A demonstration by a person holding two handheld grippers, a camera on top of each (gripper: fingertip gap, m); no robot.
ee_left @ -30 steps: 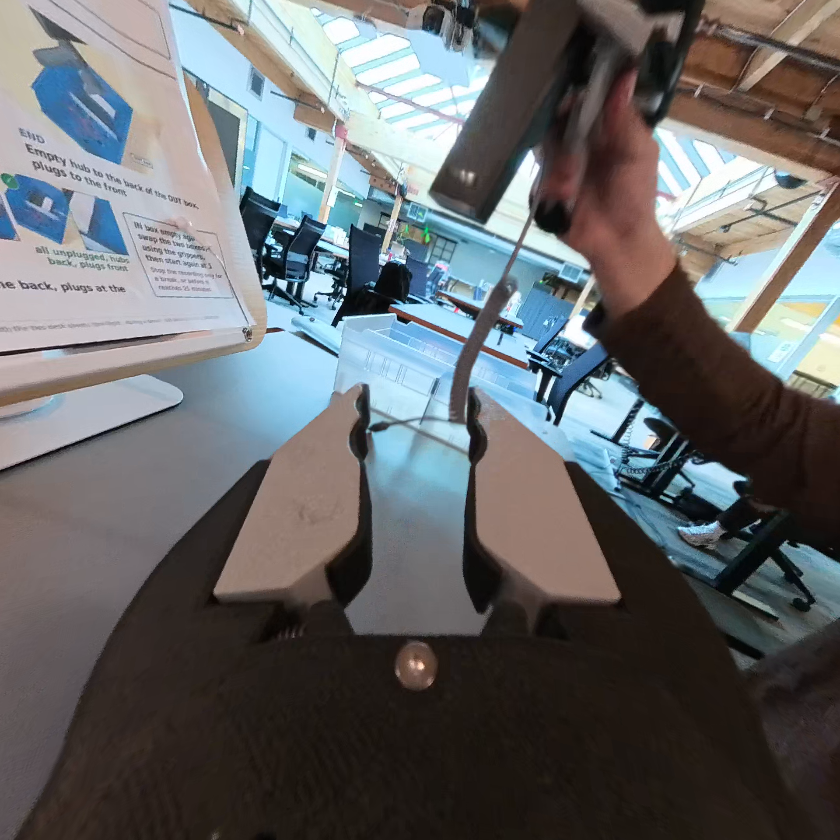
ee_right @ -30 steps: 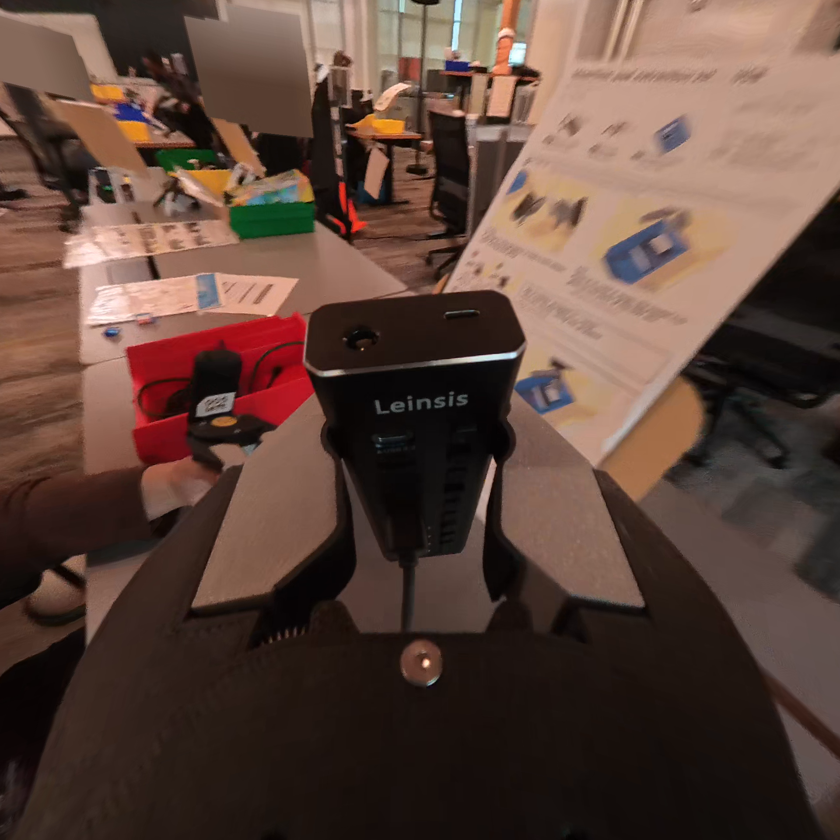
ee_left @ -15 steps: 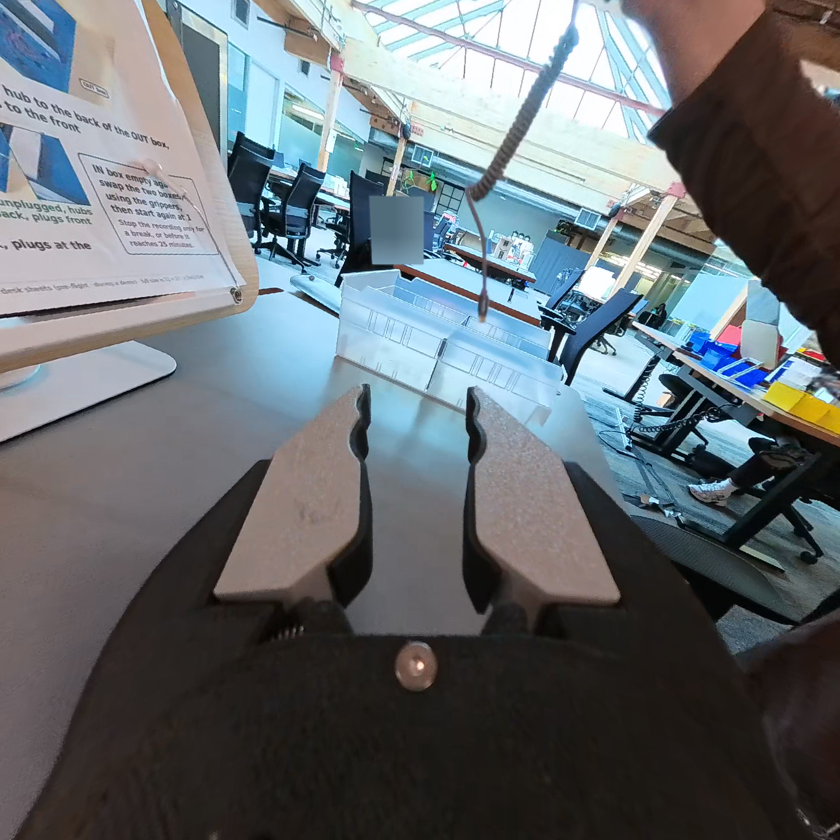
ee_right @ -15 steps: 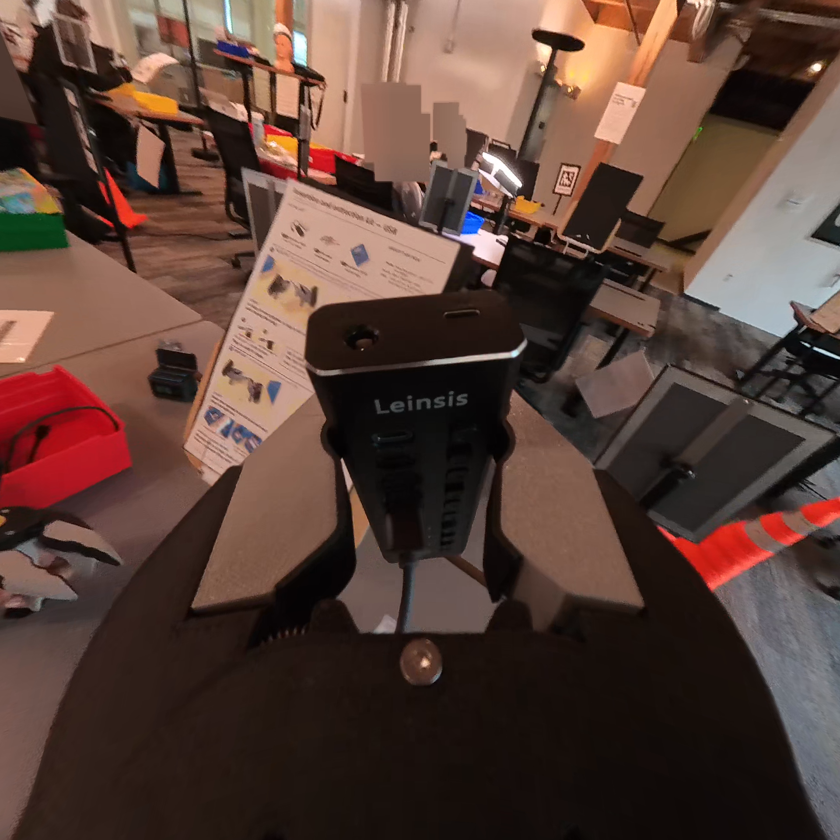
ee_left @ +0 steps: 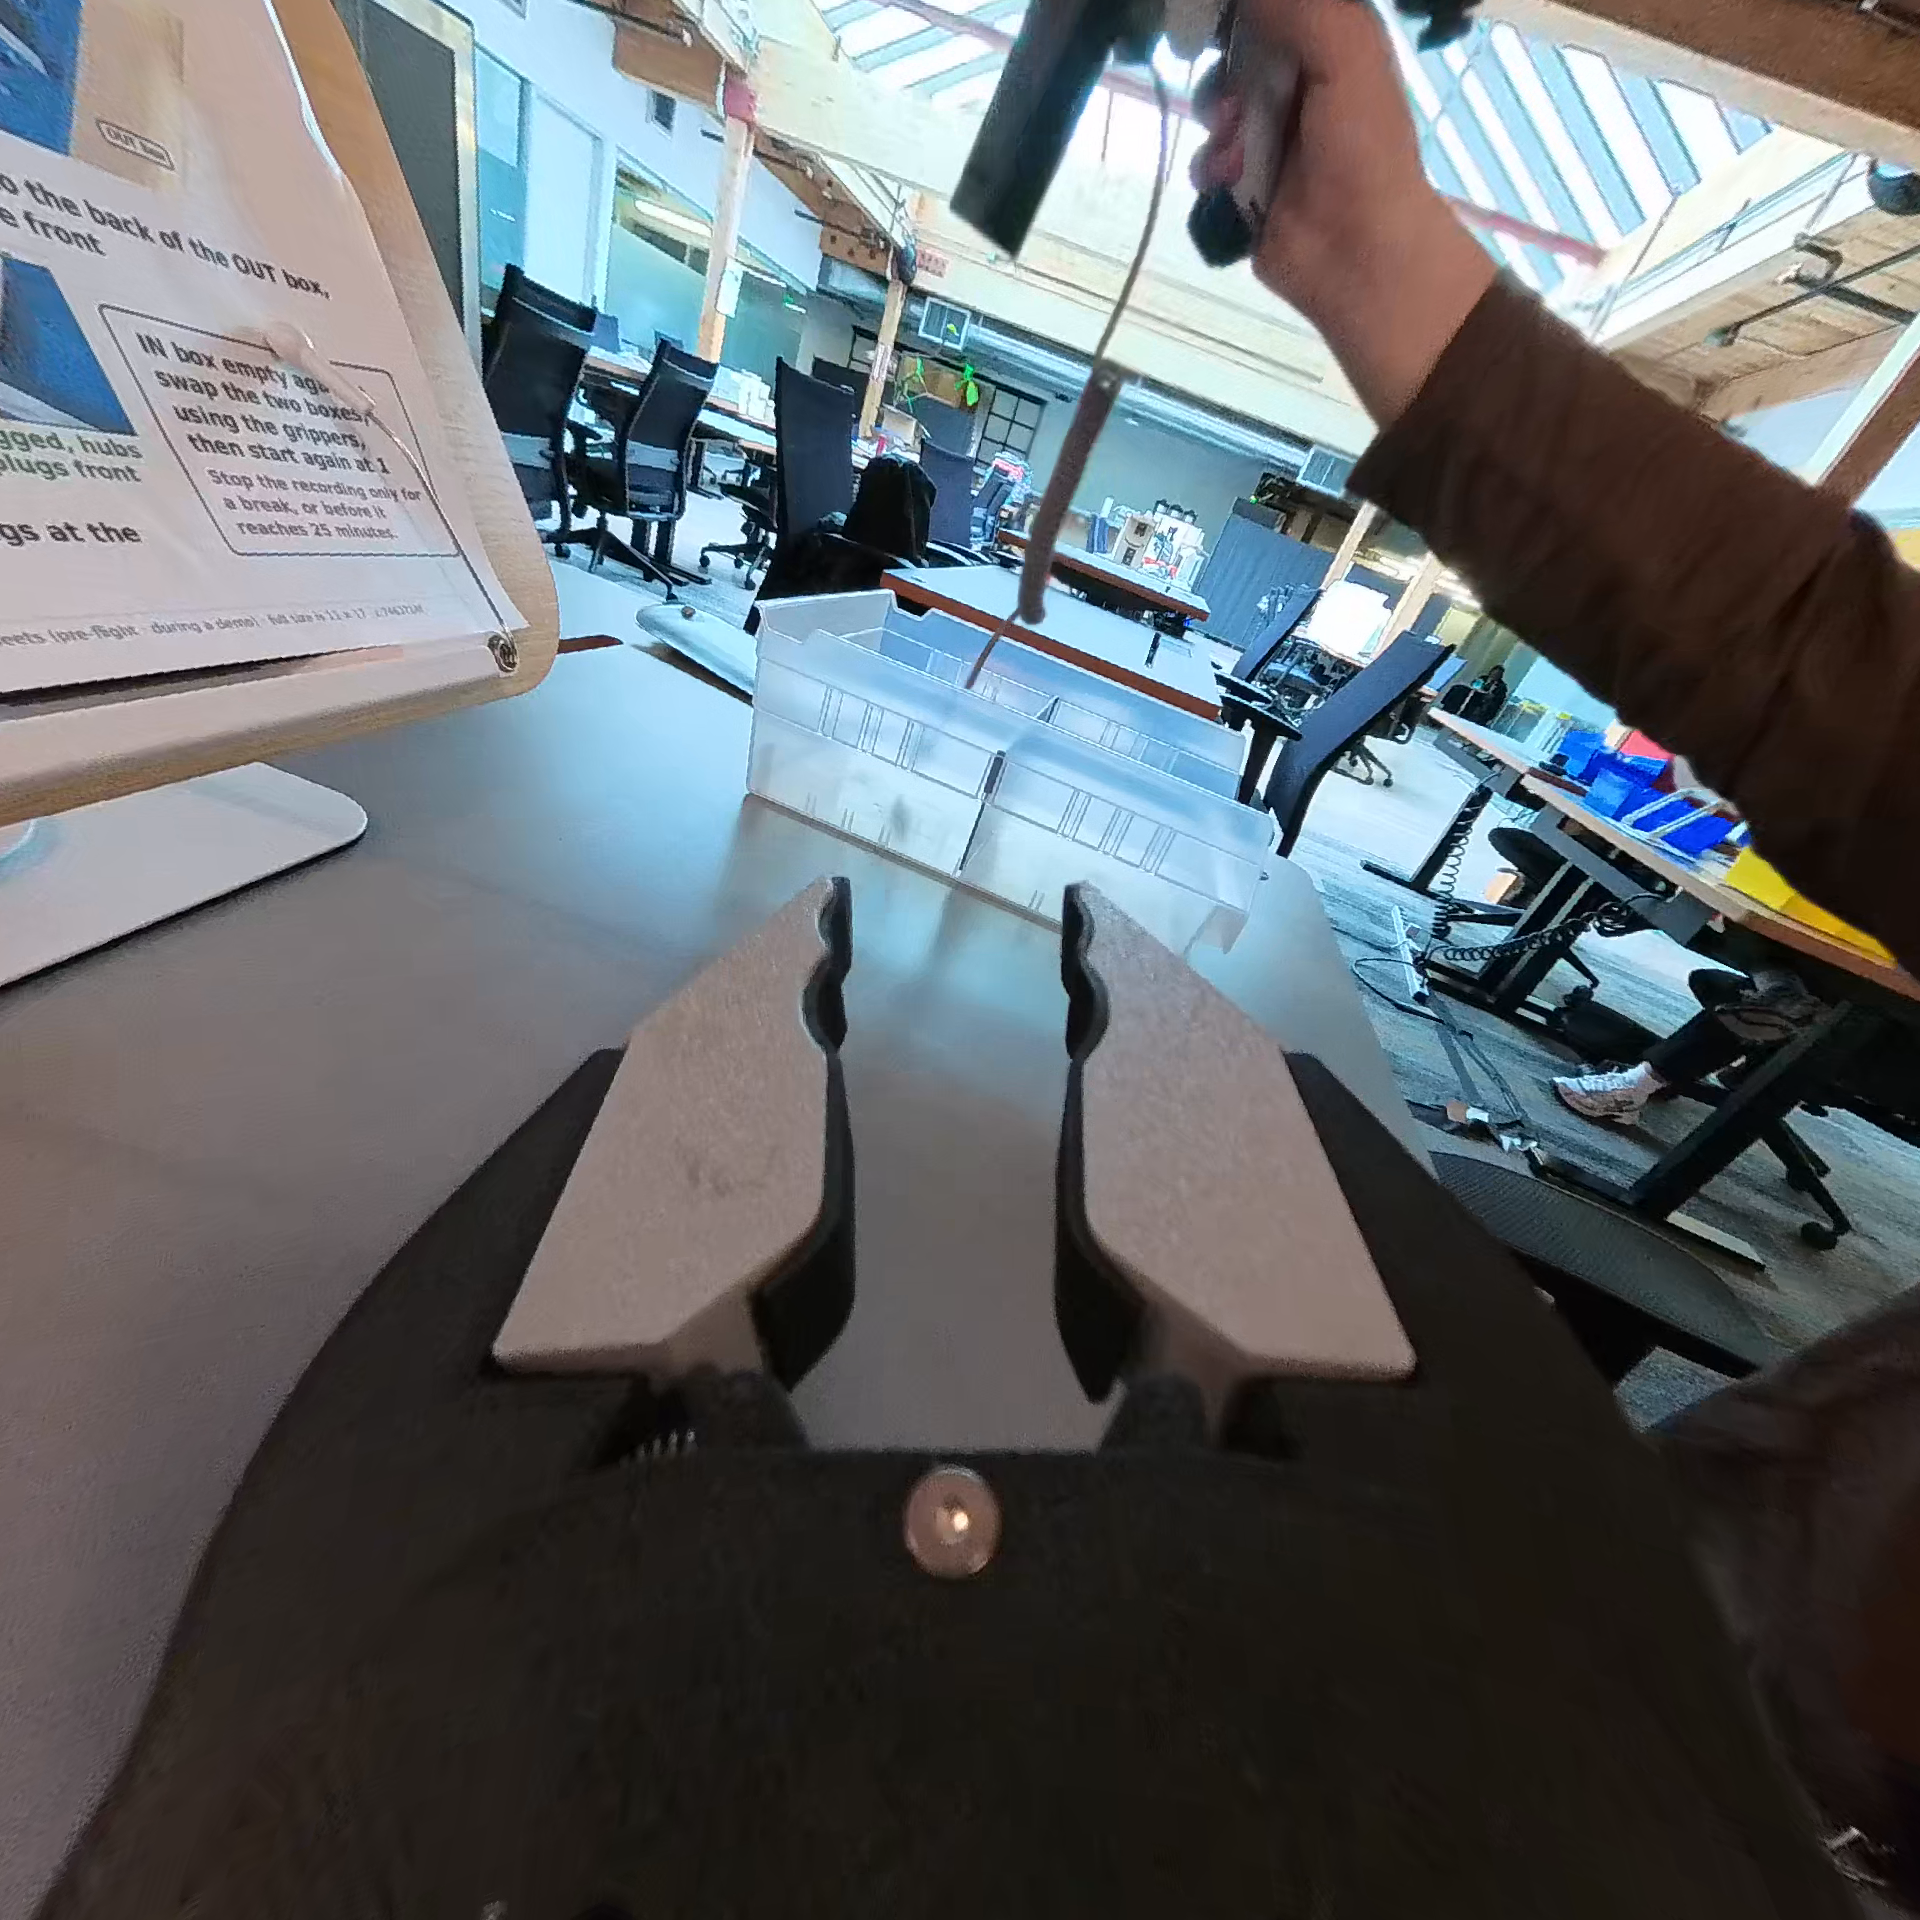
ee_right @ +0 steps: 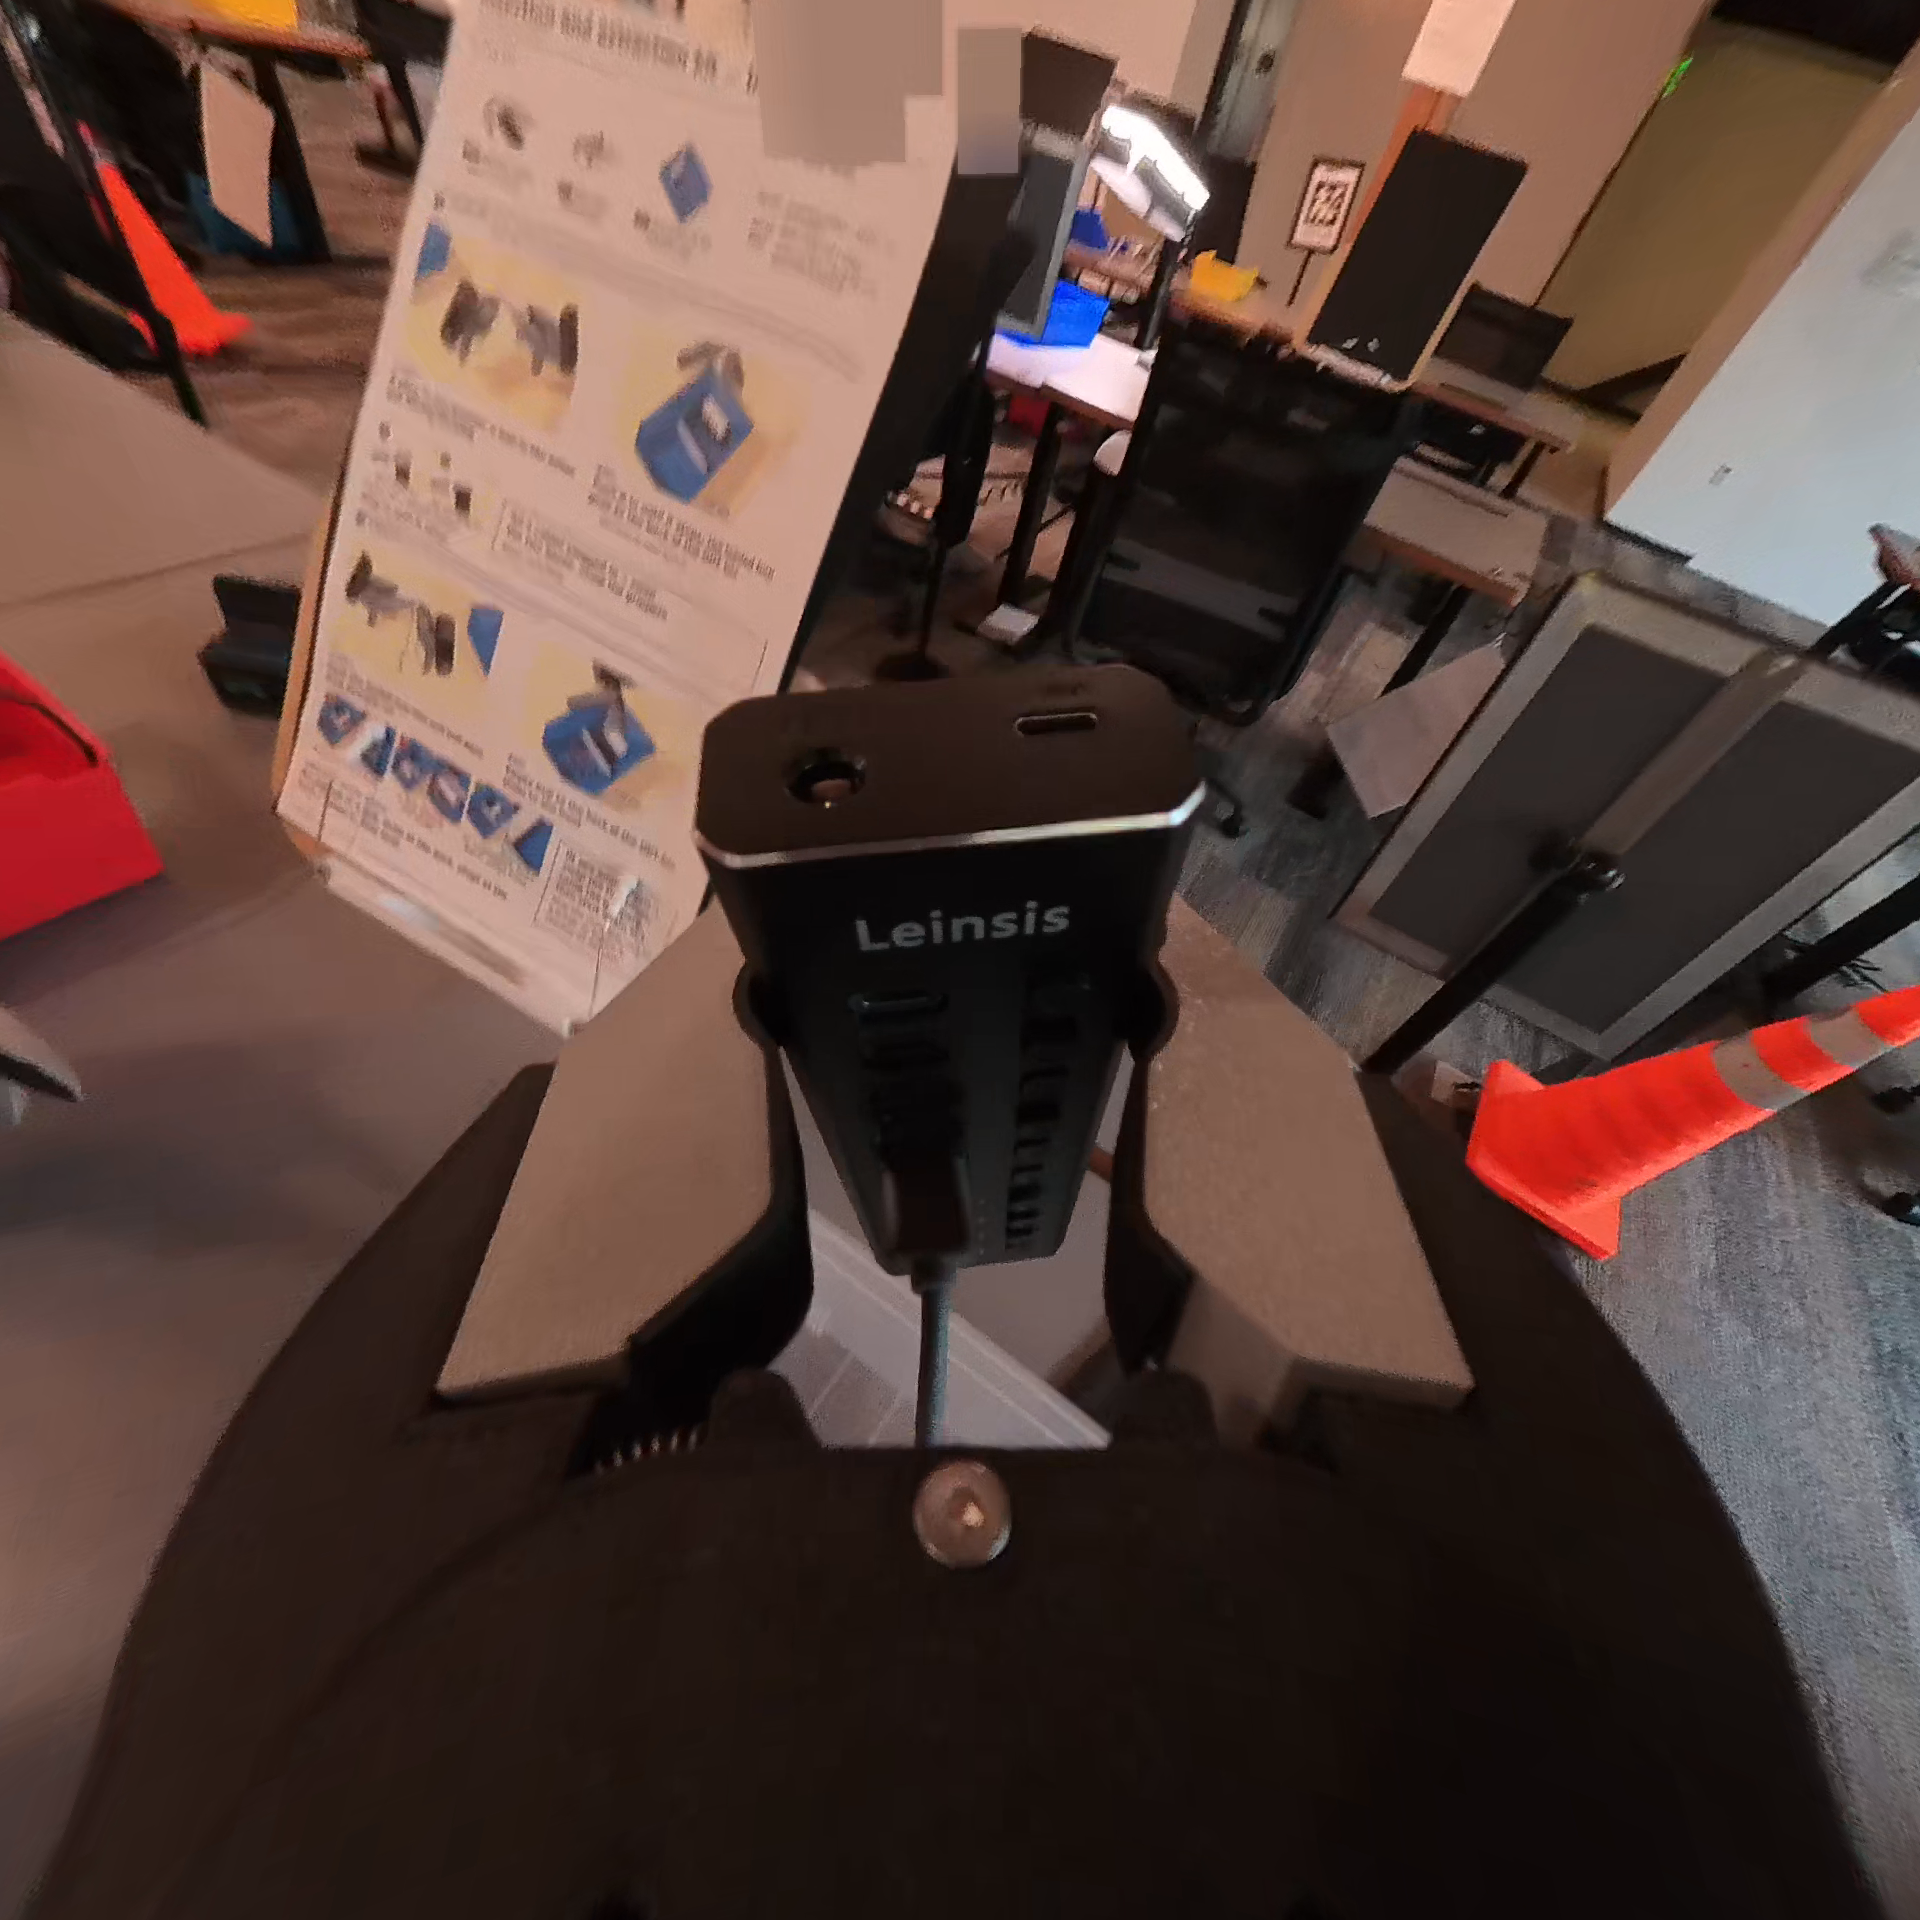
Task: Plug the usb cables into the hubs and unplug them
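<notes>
My right gripper (ee_right: 951, 1029) is shut on a black USB hub (ee_right: 945, 935) and holds it end-up, high above the table. The hub's cable (ee_right: 932, 1351) leaves its near end. In the left wrist view the hub (ee_left: 1023, 114) shows at the top, held by a hand, and its braided cable (ee_left: 1070, 468) hangs down with its tip at the back of a clear plastic bin (ee_left: 894, 748). My left gripper (ee_left: 951, 935) is open and empty, low over the grey table (ee_left: 468, 987), short of the bin.
An instruction sheet on a white stand (ee_left: 208, 416) is at the left; it also shows in the right wrist view (ee_right: 623, 416). A red bin (ee_right: 52, 831) sits at the table's left. An orange cone (ee_right: 1662, 1101) lies on the floor. A brown sleeve (ee_left: 1662, 582) crosses the upper right. The tips of one gripper are about 40 centimeters away from the tips of the other.
The right gripper with the hub has come down and swung, so the hanging cable tip now reaches the clear bin. The left gripper has stayed open and nearly still.
</notes>
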